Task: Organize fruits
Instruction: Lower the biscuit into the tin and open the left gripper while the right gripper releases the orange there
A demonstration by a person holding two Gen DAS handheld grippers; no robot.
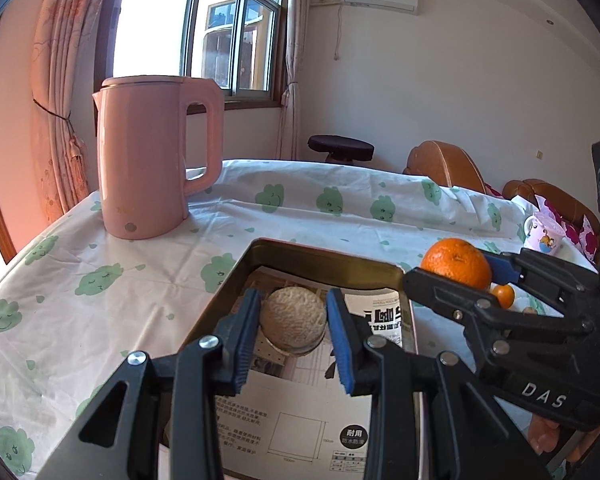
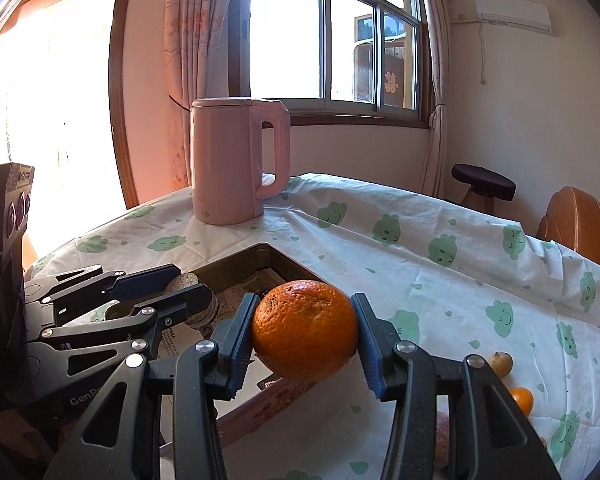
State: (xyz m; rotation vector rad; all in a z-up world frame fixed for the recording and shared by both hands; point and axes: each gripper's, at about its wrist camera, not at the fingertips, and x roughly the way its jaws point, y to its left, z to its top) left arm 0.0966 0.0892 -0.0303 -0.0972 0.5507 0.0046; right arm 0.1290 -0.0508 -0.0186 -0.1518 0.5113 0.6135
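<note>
1. The left gripper [image 1: 294,330] sits closest to its own camera, with a pale netted melon [image 1: 293,320] between its blue pads. The left pad touches the rind. A thin gap seems to show at the right pad, so I cannot tell whether it is gripping or has let go.
2. The melon hangs low inside the tin tray [image 1: 324,258], over the printed paper [image 1: 300,420] lining it. Whether it already rests on the paper is unclear.
3. The right gripper [image 2: 305,332] is clamped on an orange [image 2: 305,330], held clear of the cloth [image 2: 380,264] near the tray's right edge.
4. To do this well, I judge the melon should be settled flat first, then the left claw widened and drawn straight back.
5. The orange should then go down beside the melon, not on it, so neither rolls.
6. A small orange [image 2: 521,400] and a brownish fruit [image 2: 500,363] wait on the cloth to the right.
</note>
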